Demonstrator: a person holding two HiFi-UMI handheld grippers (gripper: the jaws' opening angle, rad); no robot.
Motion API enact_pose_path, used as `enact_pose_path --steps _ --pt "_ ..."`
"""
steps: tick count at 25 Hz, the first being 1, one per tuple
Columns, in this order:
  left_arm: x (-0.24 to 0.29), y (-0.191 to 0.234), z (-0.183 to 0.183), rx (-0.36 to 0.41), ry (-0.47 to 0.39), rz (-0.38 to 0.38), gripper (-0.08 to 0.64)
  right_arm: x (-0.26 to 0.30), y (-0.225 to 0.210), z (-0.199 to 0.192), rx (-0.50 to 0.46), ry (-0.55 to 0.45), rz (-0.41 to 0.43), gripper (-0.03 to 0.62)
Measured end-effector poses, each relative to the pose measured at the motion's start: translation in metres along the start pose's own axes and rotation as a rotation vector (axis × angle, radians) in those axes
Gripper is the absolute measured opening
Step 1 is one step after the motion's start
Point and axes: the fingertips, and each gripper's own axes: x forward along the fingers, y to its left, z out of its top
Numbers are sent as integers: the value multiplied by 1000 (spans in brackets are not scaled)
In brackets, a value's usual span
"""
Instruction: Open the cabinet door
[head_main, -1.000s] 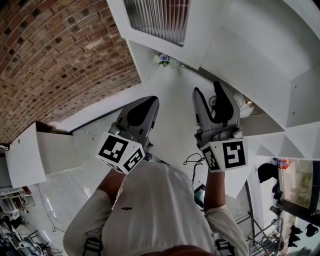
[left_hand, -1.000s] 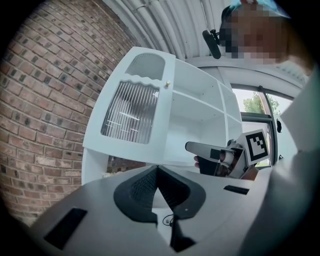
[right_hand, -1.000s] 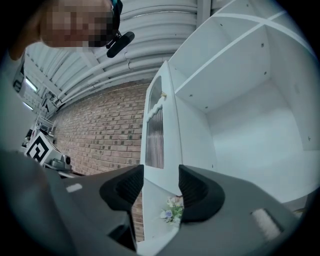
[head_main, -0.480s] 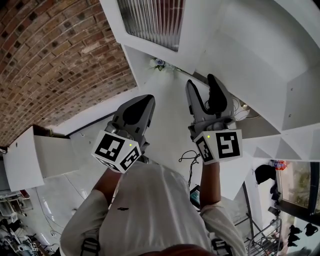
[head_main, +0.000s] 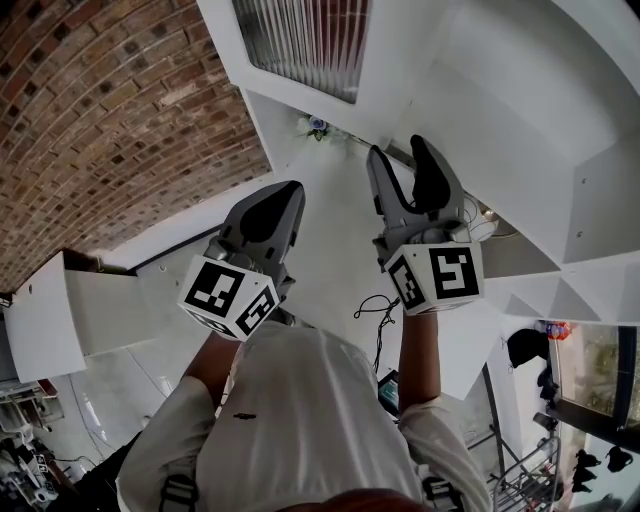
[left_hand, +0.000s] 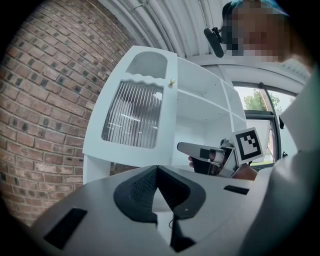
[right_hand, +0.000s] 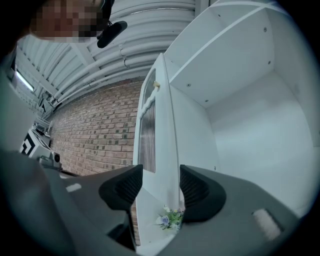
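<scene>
The white cabinet door (head_main: 300, 40), with a ribbed glass pane, stands swung out from the open white cabinet (head_main: 520, 110); a small gold knob (left_hand: 171, 83) sits near its edge. My right gripper (head_main: 398, 155) is open just below the shelves. In the right gripper view the door's edge (right_hand: 164, 145) lines up with the gap of that gripper (right_hand: 159, 175), beyond the pads and not touched by them. My left gripper (head_main: 280, 195) is beside it on the left, shut with nothing in it (left_hand: 157, 170). The right gripper (left_hand: 205, 152) also shows from the side in the left gripper view.
A brick wall (head_main: 120, 110) runs along the left. A small bunch of flowers (head_main: 318, 125) sits at the foot of the door. Below are a black cable (head_main: 375, 310), a low white unit (head_main: 60, 310) at the left and a window (head_main: 590, 370) at the right.
The right gripper has moved up the picture, closer to the cabinet and door. The left gripper has barely shifted.
</scene>
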Motion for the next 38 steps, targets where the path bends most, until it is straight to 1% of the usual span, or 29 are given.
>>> enact_pose_path --steps 11,17,24,27,29,34,38 --pt "1 10 2 -8 0 10 9 21 -8 -9 4 21 -8 236" --pt "0 17 -4 -21 12 23 9 31 -9 -16 11 39 -4 236" --pt "-2 21 -8 -34 17 30 9 32 -6 -15 7 26 -18 236" --pt "-2 19 -10 -42 15 32 9 33 -3 -16 0 29 -36 262" --pt "-3 18 -11 -42 15 31 9 33 0 -17 -19 34 -40 264" --pt "-9 19 -14 -51 18 46 9 28 11 -17 -34 35 -16 264" --pt "-12 11 -15 -49 26 45 9 23 16 -17 -33 38 0 264"
